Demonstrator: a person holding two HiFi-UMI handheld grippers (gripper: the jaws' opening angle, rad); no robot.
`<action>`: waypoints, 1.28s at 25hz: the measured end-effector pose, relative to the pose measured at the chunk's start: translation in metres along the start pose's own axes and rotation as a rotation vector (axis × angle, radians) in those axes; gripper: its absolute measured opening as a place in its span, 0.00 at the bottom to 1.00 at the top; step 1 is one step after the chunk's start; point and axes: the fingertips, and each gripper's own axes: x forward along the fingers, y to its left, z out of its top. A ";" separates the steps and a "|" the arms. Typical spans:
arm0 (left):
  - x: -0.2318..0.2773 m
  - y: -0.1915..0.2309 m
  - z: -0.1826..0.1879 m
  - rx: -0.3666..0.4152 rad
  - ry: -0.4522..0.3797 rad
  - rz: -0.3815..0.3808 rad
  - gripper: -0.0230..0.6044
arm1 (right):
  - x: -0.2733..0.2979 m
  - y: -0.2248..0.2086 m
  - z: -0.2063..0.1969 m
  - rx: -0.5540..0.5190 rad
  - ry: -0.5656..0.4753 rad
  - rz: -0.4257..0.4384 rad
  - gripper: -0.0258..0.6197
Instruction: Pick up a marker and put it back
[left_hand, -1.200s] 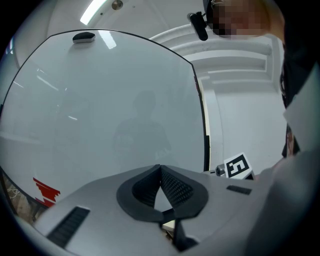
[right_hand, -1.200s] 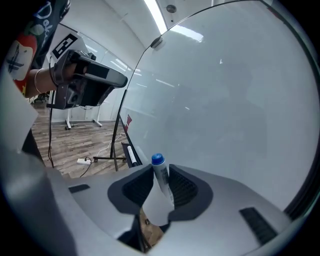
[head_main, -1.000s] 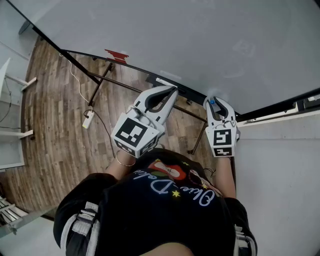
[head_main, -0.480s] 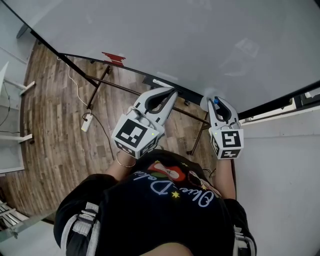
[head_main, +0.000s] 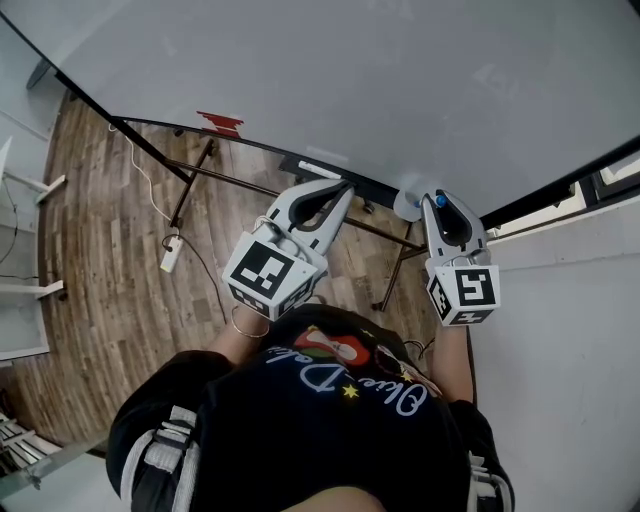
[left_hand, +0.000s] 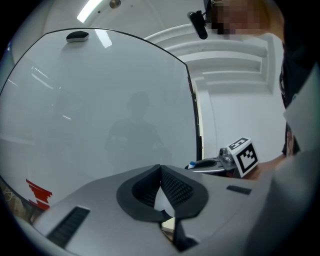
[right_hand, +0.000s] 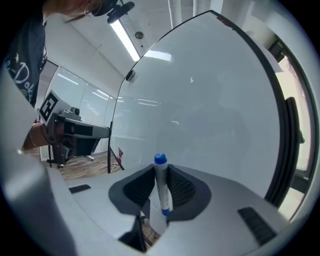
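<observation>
- Before the whiteboard (head_main: 400, 80), the right gripper (head_main: 434, 200) has its jaws pinching a marker (right_hand: 160, 182). The jaws have just been closing, with the marker between them.
- The marker is white, and its blue cap (right_hand: 159, 159) pokes out past the jaw tips toward the board.
- Just beside it, with a gap between, the left gripper (head_main: 343, 184) has its jaws pressed together at the tips, and nothing sits between them.
- Both grippers point at the lower part of the board, near its dark bottom frame.
- A red mark (head_main: 220, 122) sits at the board's lower edge, further left.
- Far below is a wooden floor (head_main: 110, 260), with a white power strip (head_main: 170, 253) lying on it.
</observation>
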 end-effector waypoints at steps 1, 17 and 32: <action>0.000 -0.001 0.001 0.001 0.000 -0.003 0.04 | -0.003 0.000 0.003 0.000 -0.008 -0.004 0.16; 0.001 -0.010 0.013 0.049 -0.024 -0.040 0.04 | -0.059 -0.008 0.063 0.067 -0.199 -0.054 0.16; 0.006 -0.028 0.016 0.087 -0.025 -0.082 0.04 | -0.106 -0.016 0.068 0.129 -0.247 -0.131 0.16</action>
